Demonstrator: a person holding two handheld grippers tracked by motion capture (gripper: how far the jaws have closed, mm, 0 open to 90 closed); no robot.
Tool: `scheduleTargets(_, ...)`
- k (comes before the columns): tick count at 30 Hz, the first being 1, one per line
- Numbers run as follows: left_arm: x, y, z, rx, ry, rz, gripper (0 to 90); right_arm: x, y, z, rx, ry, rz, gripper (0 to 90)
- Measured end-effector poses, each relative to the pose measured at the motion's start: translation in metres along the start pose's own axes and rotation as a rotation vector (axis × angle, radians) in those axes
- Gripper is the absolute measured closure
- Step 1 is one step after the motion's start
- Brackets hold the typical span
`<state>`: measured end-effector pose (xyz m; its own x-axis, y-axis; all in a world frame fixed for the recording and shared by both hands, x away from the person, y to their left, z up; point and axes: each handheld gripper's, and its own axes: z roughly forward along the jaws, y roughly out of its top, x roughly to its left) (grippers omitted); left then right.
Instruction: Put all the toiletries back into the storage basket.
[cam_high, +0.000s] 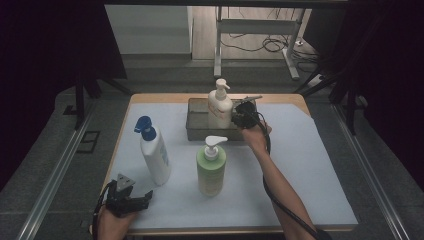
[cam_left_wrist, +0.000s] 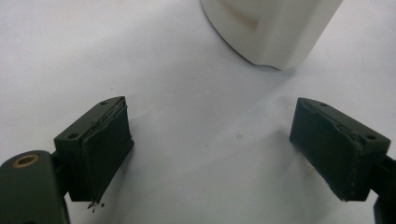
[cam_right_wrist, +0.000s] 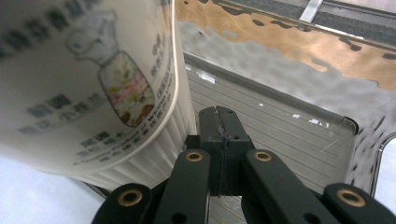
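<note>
From the high view, the right gripper (cam_high: 244, 114) hangs over the metal tray (cam_high: 196, 131) at the far middle of the table, just beside the cream pump bottle (cam_high: 219, 108) standing in it. The left gripper (cam_high: 131, 198) rests near the front left.

Left gripper view: jaws spread wide, nothing between, the white bottle's base (cam_left_wrist: 271, 30) ahead.

Right gripper view: jaws pressed together, empty, right against the cream bottle's ribbed foot. Stiff, glossy plastic, probably slippery and top-heavy; I'd clamp the body mid-height, never the pump.
</note>
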<state>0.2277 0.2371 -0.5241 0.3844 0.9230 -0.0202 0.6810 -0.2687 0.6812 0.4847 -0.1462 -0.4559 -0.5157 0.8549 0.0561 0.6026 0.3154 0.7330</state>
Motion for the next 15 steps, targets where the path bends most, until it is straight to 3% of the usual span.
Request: scheduleTargets(15, 0.000, 0.000, 0.000, 0.000, 0.000, 0.000, 12.3, 0.012, 0.001, 0.007, 0.005, 0.015, -0.017, 89.9)
